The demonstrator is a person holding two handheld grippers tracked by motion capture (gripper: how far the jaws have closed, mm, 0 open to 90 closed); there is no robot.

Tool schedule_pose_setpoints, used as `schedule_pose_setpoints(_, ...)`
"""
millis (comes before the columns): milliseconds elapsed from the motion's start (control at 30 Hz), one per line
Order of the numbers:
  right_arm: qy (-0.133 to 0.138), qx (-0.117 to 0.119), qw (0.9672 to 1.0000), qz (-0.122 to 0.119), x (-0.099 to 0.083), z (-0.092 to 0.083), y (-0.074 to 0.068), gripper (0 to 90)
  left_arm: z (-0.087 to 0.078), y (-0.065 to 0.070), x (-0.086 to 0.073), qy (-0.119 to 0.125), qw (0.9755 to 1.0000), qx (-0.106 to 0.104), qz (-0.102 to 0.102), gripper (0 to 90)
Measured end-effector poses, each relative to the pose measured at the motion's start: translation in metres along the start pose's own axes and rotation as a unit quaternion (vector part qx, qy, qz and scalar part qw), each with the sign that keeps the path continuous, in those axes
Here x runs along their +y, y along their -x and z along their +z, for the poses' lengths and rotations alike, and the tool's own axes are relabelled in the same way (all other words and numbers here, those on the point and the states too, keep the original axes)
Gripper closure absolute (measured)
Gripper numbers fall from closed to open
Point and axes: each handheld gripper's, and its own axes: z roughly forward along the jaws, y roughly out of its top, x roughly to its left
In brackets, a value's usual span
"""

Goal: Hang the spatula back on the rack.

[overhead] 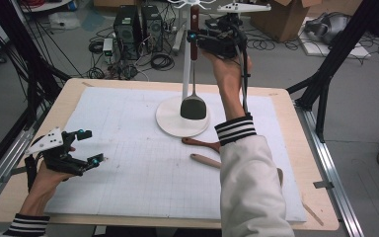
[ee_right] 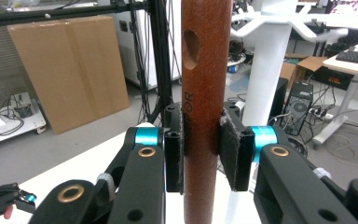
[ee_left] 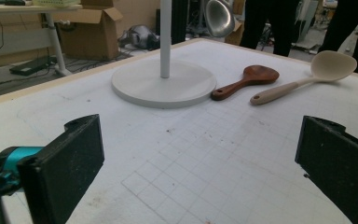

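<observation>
**Spatula held upright beside the stand's pole**

We see the right hand-held gripper (ee_right: 201,151) pinching the brown wooden handle of a spatula (overhead: 193,106), one padded jaw pressed to each side of the handle. In the right gripper view the handle stands upright between the pads, and a hanging hole shows in it above the grip. From the high view we see this hand-held gripper raised well above the surface (overhead: 143,148), with the spatula hanging straight down from it; the dark blade is over the round white base of the stand (overhead: 170,121), just beside the stand's white pole. We cannot tell whether the blade touches the base.

The left hand-held gripper (overhead: 90,147) is low near the left edge of the surface, its jaws spread wide with nothing between them. In the left gripper view we look across bare gridded white mat between the two black jaws.

Farther out, a dark wooden rice paddle (ee_left: 247,80) lies on the mat just beside the stand's base, and a pale spoon (ee_left: 307,77) lies next to it, the two apart but near each other. Beyond the surface we see computer towers (overhead: 137,24), tangled cables and cardboard boxes (overhead: 284,17) on the floor.
</observation>
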Motion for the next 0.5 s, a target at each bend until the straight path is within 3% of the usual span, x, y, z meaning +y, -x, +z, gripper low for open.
schedule_pose_setpoints(500,-0.002,-0.009,1.0000,0.000,0.0051,0.0085,0.0040,73.9,0.0010,-0.0001,-0.0012,0.000,1.0000,-0.004,0.001,1.7)
